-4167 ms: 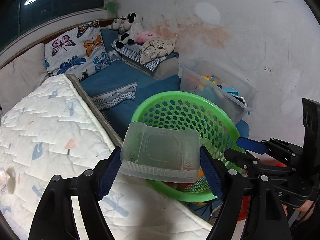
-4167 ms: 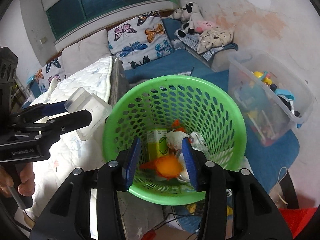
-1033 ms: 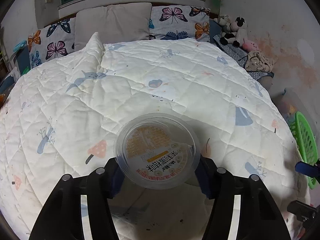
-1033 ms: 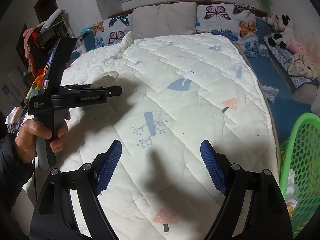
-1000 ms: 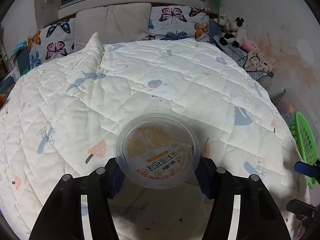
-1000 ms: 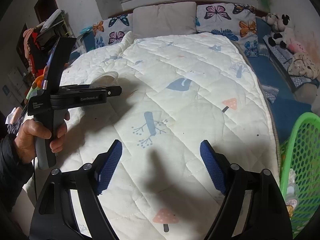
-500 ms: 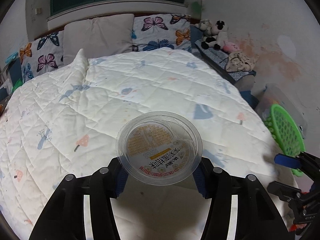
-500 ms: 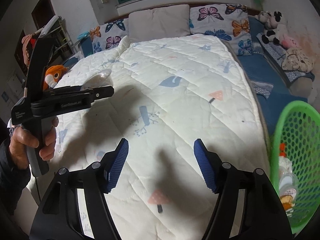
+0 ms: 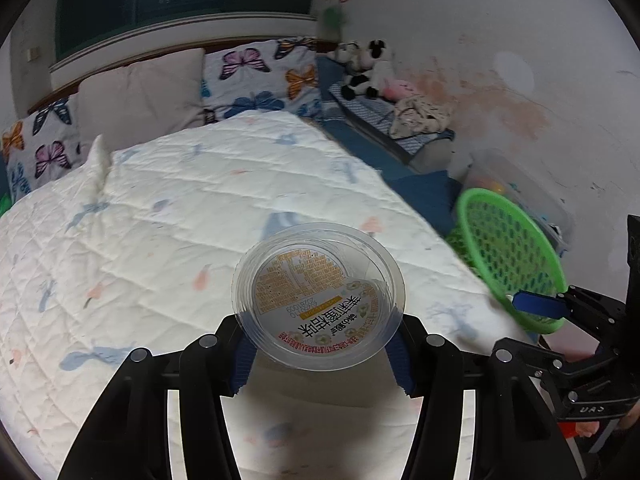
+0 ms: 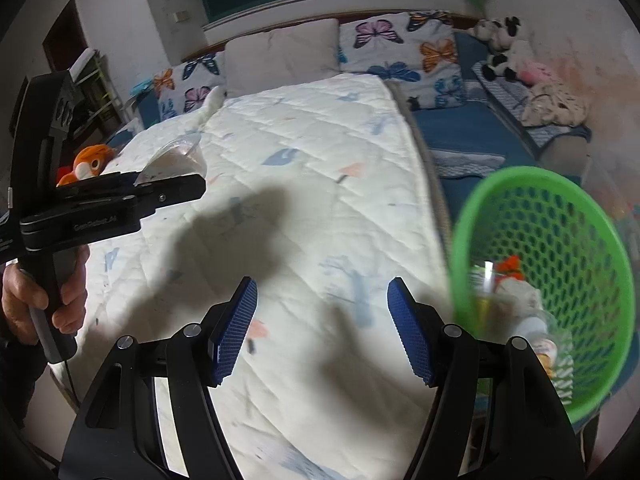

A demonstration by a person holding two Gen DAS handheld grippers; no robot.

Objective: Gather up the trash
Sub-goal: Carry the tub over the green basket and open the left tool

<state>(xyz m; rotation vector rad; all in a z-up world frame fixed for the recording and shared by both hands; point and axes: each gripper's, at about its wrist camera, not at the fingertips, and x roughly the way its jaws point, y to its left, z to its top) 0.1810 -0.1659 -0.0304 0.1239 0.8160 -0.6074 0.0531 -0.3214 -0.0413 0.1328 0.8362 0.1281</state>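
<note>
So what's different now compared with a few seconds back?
Back then the left tool held a square clear tub by the green basket. Now it grips a round clear cup instead, carried over the white quilt and swinging toward the basket, which has grown larger in both views. The right tool has pulled away from the basket and stays open and empty.

A home bedroom: a bed [image 9: 200,208] under a quilted white cover fills the middle, butterfly-print pillows [image 9: 260,76] line the headboard at 12 o'clock, and stuffed animals [image 9: 364,68] sit at 1 o'clock.
</note>
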